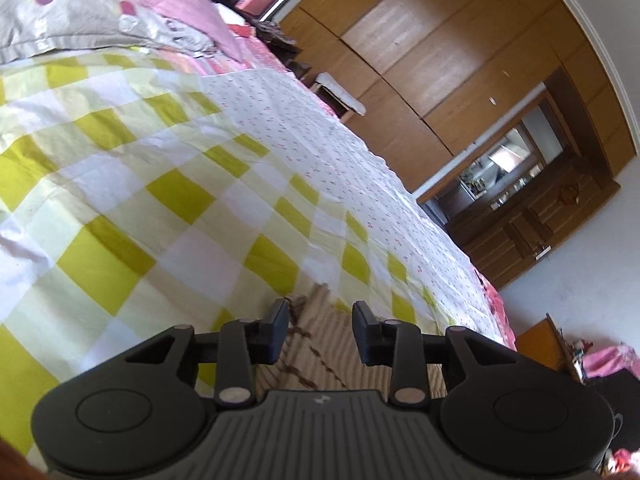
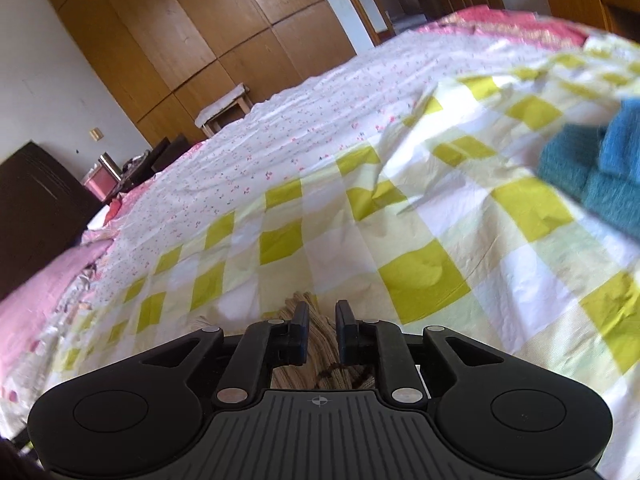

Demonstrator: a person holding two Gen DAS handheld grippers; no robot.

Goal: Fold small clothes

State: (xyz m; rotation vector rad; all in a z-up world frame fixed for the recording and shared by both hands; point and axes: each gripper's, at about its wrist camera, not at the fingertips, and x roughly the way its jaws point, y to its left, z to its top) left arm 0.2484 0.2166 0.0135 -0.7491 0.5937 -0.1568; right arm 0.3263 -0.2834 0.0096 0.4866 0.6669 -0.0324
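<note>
A small beige striped garment (image 1: 320, 344) with dark brown marks lies on the checked bedspread (image 1: 160, 184). My left gripper (image 1: 320, 320) is open, its fingers straddling the garment's edge, cloth between them. In the right wrist view the same beige striped garment (image 2: 320, 344) sits between the fingers of my right gripper (image 2: 322, 320), whose jaws stand close together around the cloth with a narrow gap. Most of the garment is hidden under both grippers.
A blue folded cloth (image 2: 596, 168) lies on the bed at the right. A grey and pink pillow (image 1: 100, 12) is at the bed's head. Wooden wardrobes (image 1: 440, 60) and a small stool (image 2: 224, 108) stand beyond the bed's far edge.
</note>
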